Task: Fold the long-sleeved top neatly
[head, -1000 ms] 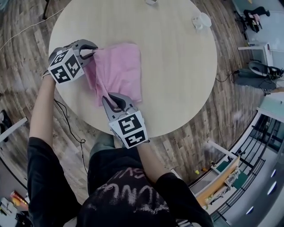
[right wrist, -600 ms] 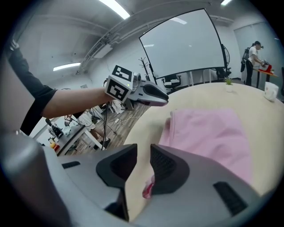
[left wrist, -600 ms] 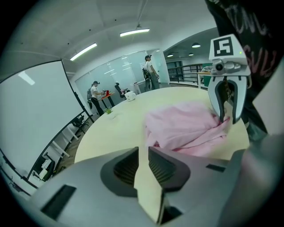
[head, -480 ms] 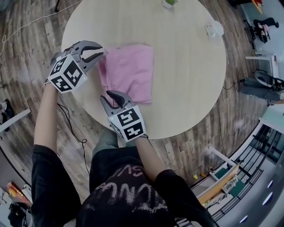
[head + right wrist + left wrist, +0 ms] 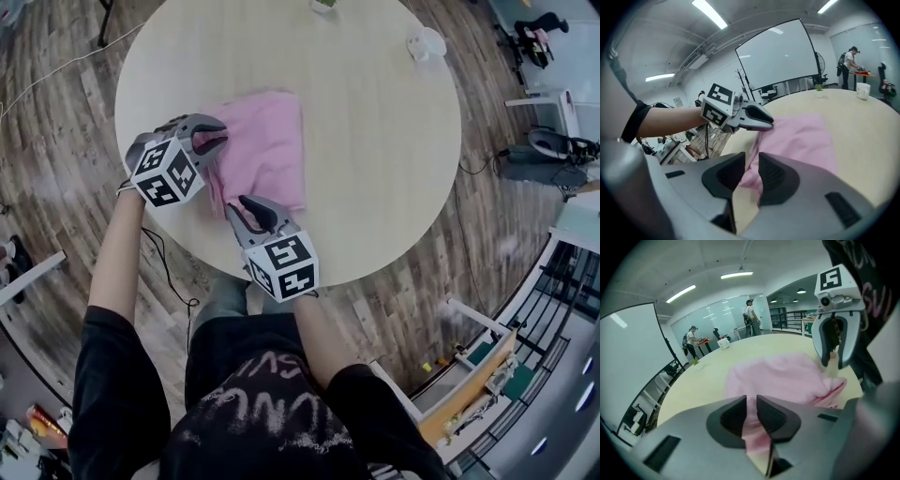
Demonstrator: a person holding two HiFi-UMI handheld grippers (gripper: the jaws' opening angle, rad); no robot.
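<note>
The left gripper (image 5: pixel 751 401) has its jaws closed on a pinch of the pink long-sleeved top (image 5: pixel 787 376) — a strip of cloth runs down through the narrow gap. The right gripper (image 5: pixel 752 161) has just been opening. Its jaws stand slightly apart, with the top's near edge lying loose in the gap, not pressed.

From the head view, the left gripper (image 5: pixel 214 141) holds the top (image 5: pixel 267 141) at its 9 o'clock edge, and the right gripper (image 5: pixel 251 208) sits at its 6 o'clock edge. The top lies bunched on the round table (image 5: pixel 375 141), just toward 9 o'clock from the centre — a white cup (image 5: pixel 427 42) stands at the table's 1 o'clock rim.
</note>
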